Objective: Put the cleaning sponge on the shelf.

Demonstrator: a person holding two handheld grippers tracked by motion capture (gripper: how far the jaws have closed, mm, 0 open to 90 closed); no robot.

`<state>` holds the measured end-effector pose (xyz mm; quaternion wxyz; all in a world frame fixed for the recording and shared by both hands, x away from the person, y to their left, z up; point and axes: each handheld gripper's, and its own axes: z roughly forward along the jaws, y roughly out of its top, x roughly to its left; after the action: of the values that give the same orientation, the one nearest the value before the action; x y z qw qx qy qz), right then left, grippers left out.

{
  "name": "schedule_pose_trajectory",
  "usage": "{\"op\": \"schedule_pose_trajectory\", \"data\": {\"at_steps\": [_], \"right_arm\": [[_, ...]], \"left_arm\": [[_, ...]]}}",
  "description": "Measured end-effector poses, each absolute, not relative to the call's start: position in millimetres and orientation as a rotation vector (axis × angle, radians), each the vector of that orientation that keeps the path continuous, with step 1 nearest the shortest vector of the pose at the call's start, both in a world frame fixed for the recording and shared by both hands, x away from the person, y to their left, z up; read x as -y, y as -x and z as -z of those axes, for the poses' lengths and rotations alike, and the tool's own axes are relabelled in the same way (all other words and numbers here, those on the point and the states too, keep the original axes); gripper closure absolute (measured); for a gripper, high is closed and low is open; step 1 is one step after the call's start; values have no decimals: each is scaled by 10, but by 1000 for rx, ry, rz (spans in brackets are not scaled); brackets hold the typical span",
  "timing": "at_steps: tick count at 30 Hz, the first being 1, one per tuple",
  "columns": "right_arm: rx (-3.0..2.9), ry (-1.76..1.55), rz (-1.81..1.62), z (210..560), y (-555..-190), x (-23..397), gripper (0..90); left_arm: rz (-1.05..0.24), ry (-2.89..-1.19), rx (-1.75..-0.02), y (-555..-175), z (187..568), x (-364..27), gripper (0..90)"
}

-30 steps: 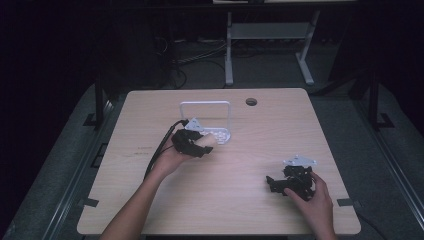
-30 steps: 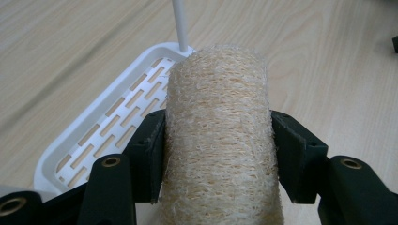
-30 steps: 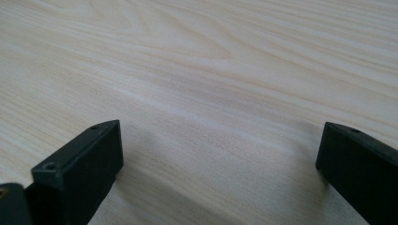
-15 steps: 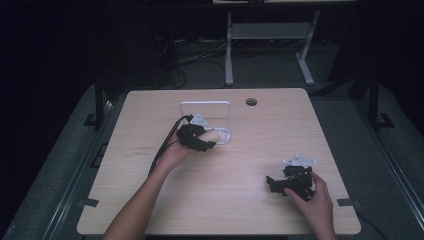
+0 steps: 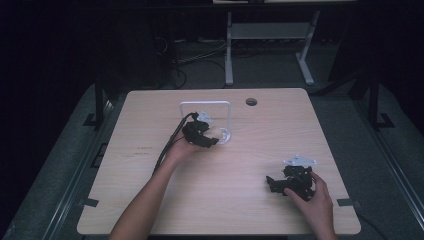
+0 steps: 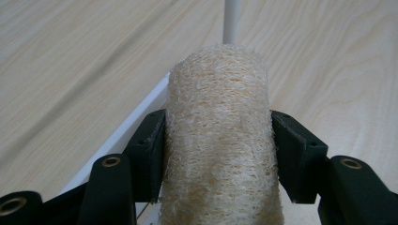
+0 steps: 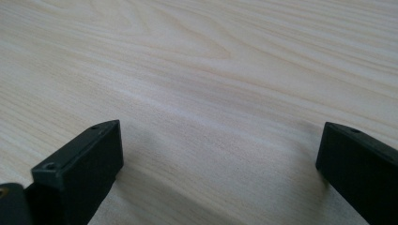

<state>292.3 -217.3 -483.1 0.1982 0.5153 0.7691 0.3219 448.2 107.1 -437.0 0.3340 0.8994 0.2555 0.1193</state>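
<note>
The left gripper (image 6: 218,154) clamps a loofah roll (image 6: 219,140) over the white rack (image 5: 206,105) at the table's far middle. The right gripper (image 7: 220,164), jaws wide apart, rests on the near right of the table (image 5: 240,200).

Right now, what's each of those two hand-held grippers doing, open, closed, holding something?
Left hand-held gripper: closed on a loofah sponge, by a white wire stand.
Right hand-held gripper: open, holding nothing, above the wooden table.

Dim dark surroundings, bright soft-focus close-ups
</note>
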Motion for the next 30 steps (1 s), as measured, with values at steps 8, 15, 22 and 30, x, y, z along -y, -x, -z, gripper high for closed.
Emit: {"op": "schedule_pose_trajectory", "data": {"at_steps": [8, 15, 22, 30], "right_arm": [[-2152, -1442, -901, 4831, -2923, 2173, 5], [-2152, -1442, -901, 4831, -2923, 2173, 5], [-2152, -1442, -901, 4831, -2923, 2173, 5], [-2152, -1442, -901, 4831, -2923, 2173, 5]], "left_arm": [[-296, -2359, -697, -4565, 4439, -1041, 416], [-290, -2374, -698, -4597, 4455, -1022, 416], [-292, -2380, -706, -4627, 4490, -1043, 413], [-309, -2374, -709, -4638, 4481, -1059, 376]]}}
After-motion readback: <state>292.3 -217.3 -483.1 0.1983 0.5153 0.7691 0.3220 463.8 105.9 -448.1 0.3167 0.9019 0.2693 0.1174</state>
